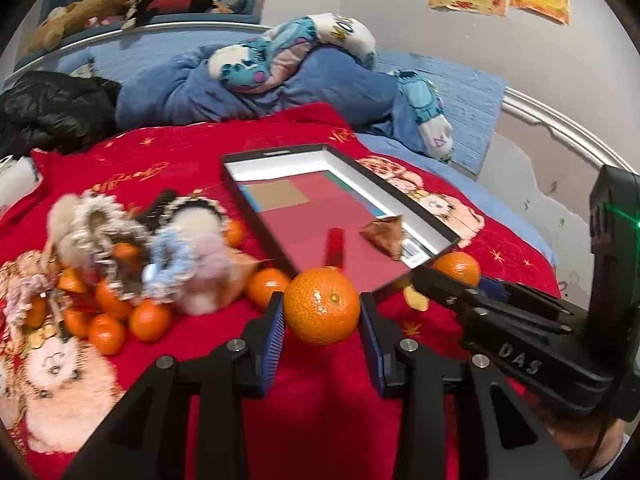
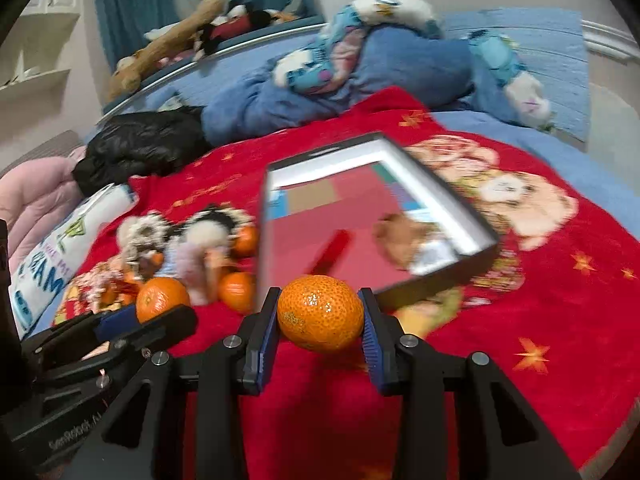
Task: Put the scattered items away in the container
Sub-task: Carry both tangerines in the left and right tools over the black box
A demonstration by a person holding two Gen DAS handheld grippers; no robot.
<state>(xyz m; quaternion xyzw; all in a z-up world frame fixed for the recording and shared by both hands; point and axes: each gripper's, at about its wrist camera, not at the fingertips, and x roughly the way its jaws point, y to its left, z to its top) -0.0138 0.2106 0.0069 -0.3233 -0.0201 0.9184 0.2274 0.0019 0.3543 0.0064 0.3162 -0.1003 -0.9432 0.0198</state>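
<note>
Left wrist view: your left claw (image 1: 322, 307) and right claw (image 2: 320, 312) each pinch a mandarin, black box (image 1: 424, 216) straight ahead, long axis running away, right claw nearer.

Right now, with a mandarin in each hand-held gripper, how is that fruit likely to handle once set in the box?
The mandarin is round, so it will probably roll on the flat floor of the box. Its glossy, dimpled peel looks firm yet squashable; the pads seem not to dent it. The box wall is low, so a hard drop might bounce it out.
</note>
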